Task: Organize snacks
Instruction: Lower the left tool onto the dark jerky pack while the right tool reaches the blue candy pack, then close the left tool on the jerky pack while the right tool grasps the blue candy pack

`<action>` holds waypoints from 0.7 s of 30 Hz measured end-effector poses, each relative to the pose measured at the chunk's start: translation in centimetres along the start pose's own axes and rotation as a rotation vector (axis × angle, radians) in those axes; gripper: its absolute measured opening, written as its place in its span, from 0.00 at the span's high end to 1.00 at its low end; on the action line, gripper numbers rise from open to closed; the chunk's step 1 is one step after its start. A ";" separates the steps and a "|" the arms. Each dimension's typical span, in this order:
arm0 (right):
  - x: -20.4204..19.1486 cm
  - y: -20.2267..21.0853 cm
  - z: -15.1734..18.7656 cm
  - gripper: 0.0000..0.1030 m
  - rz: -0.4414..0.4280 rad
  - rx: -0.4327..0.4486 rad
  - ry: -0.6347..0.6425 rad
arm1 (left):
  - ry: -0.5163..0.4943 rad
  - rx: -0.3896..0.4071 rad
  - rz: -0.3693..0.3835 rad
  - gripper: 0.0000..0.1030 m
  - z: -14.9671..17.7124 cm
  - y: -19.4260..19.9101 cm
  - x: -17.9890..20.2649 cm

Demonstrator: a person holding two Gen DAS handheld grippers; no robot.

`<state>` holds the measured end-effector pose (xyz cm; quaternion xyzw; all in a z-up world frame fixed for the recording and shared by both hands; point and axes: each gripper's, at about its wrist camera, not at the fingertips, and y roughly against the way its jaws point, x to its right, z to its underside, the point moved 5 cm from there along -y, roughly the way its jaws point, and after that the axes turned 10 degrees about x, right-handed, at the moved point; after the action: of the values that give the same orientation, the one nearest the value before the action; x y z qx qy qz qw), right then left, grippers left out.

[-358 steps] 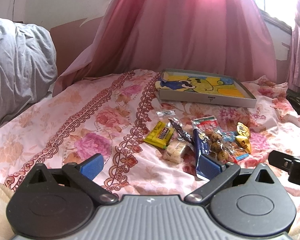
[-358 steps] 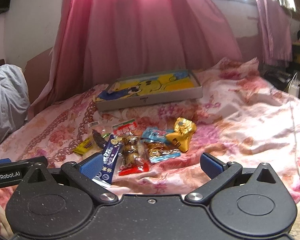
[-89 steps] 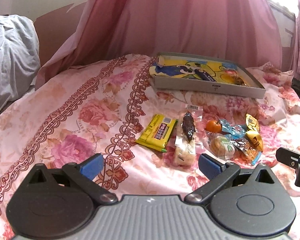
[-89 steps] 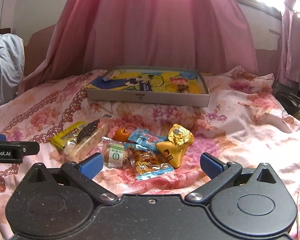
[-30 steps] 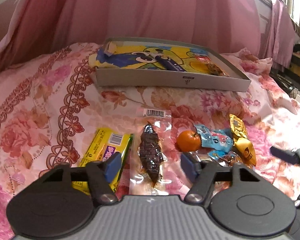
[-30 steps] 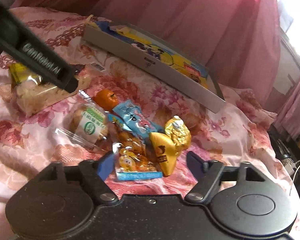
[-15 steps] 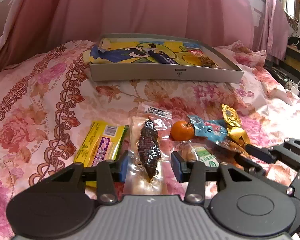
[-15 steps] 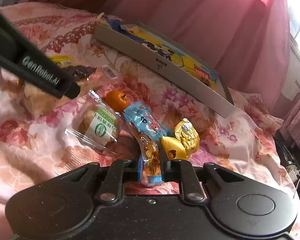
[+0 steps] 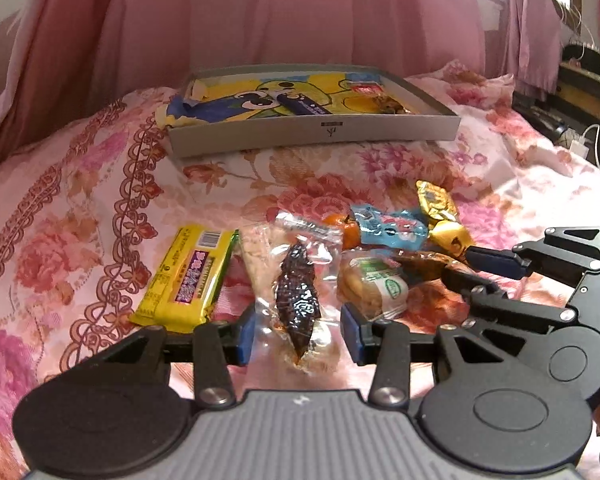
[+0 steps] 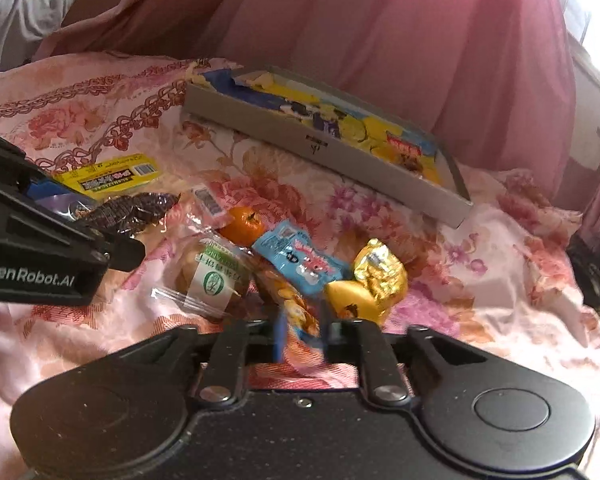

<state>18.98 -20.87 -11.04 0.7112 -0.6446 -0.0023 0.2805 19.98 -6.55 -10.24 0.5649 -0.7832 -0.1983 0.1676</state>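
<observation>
On the floral bedsheet lies a heap of snacks. My left gripper (image 9: 298, 334) is shut on a clear packet with a dark snack (image 9: 298, 296), one pad on each side edge. A yellow bar (image 9: 188, 276) lies to its left and a bun with a green label (image 9: 372, 288) to its right. My right gripper (image 10: 303, 334) is shut on an orange snack packet (image 10: 296, 308). Around that packet lie a mandarin (image 10: 242, 220), a blue packet (image 10: 300, 262) and a gold-wrapped snack (image 10: 376, 272). Behind them stands a grey tray (image 9: 312, 136) with a yellow cartoon lining, holding a blue bar (image 9: 300, 106) and a red-topped packet (image 9: 380, 96).
A pink curtain (image 9: 300, 20) hangs behind the tray. A grey pillow (image 10: 20, 0) lies at the far left. Dark furniture and a white cable (image 9: 580, 140) stand off the bed's right side. Bare sheet (image 9: 60, 220) stretches left of the yellow bar.
Both grippers moved in over the heap and narrowed. The left closed onto the dark-snack packet, the right onto the orange packet. Since 11.9 s ago the blue bar and red-topped packet went into the tray.
</observation>
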 end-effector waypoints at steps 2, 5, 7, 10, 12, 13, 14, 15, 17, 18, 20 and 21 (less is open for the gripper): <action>-0.4 -0.6 0.4 0.77 0.005 -0.016 0.017 | -0.001 -0.002 0.001 0.53 0.0 -0.3 0.0; -0.8 -0.9 0.6 0.74 0.005 -0.019 0.036 | -0.014 0.007 -0.003 0.47 -0.2 -0.7 -0.1; -1.0 -1.1 0.8 0.71 0.000 -0.020 0.047 | -0.030 0.020 -0.009 0.40 -0.4 -0.8 0.0; -1.2 -1.4 0.9 0.67 0.003 -0.017 0.068 | -0.041 0.027 -0.007 0.35 -0.7 -1.4 0.1; -1.2 -1.5 0.9 0.63 0.007 -0.017 0.076 | -0.044 0.026 -0.007 0.34 -0.7 -1.9 0.1; -1.2 -1.7 1.0 0.62 0.011 -0.020 0.077 | -0.046 0.024 -0.006 0.34 -0.8 -2.2 0.1; -1.1 -1.9 1.0 0.59 0.013 -0.022 0.075 | -0.049 0.022 -0.003 0.34 -0.8 -2.4 0.1; -1.1 -2.0 1.0 0.56 0.015 -0.024 0.068 | -0.053 0.021 -0.002 0.34 -0.7 -2.5 0.1; -0.8 -2.3 1.0 0.53 0.015 -0.027 0.042 | -0.059 0.014 0.004 0.35 -0.6 -2.6 0.1; -0.6 -2.4 1.0 0.53 0.012 -0.030 0.029 | -0.063 0.009 0.009 0.40 -0.5 -2.6 0.2; -0.5 -2.6 1.0 0.53 0.011 -0.037 0.014 | -0.079 0.010 -0.003 0.46 -0.4 -2.6 0.3; -0.6 -2.7 1.0 0.53 0.012 -0.038 0.016 | -0.092 0.012 -0.011 0.49 -0.3 -2.6 0.3</action>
<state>20.96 -20.69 -13.23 0.7020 -0.6463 -0.0074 0.2990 22.15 -7.62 -11.23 0.5605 -0.7881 -0.2205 0.1270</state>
